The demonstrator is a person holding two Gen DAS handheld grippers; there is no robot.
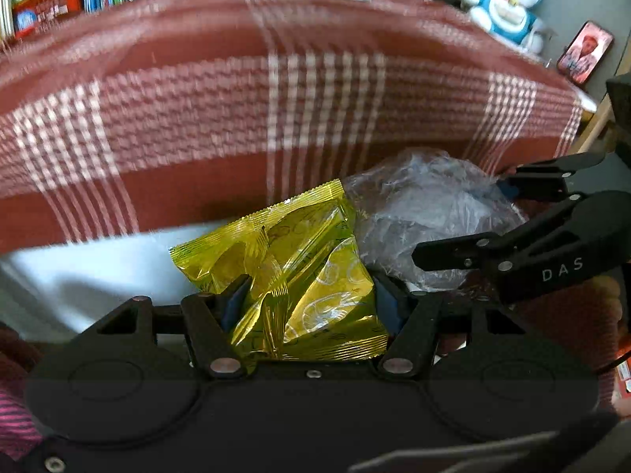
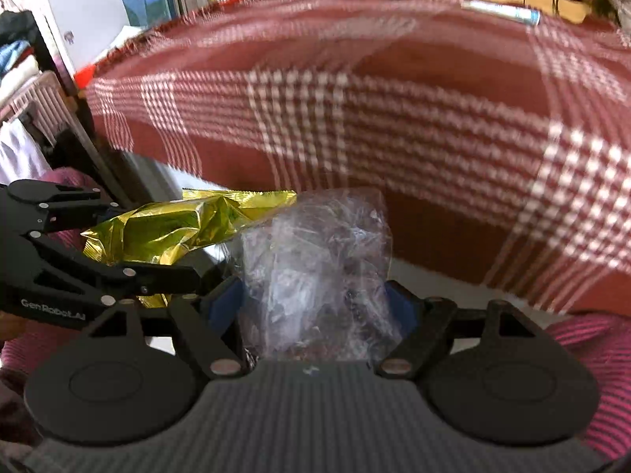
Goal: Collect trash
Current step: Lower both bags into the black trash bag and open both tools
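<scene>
Your left hand-held gripper (image 1: pixel 307 295) clamps a gold wrapper (image 1: pixel 292 272) between its blue pads; your right hand-held gripper (image 2: pixel 315 303) grips a crumpled clear bag (image 2: pixel 315 260). Both pieces hang side by side, touching, before the red plaid cloth (image 1: pixel 197 110).

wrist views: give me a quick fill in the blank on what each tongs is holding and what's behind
1. The left tongs are shut on a crinkled ____ snack wrapper.
2. The right tongs grip a crumpled ____ plastic bag.
3. Behind both lies a red cloth with a ____ plaid pattern.

Missing words: yellow; clear; white
</scene>
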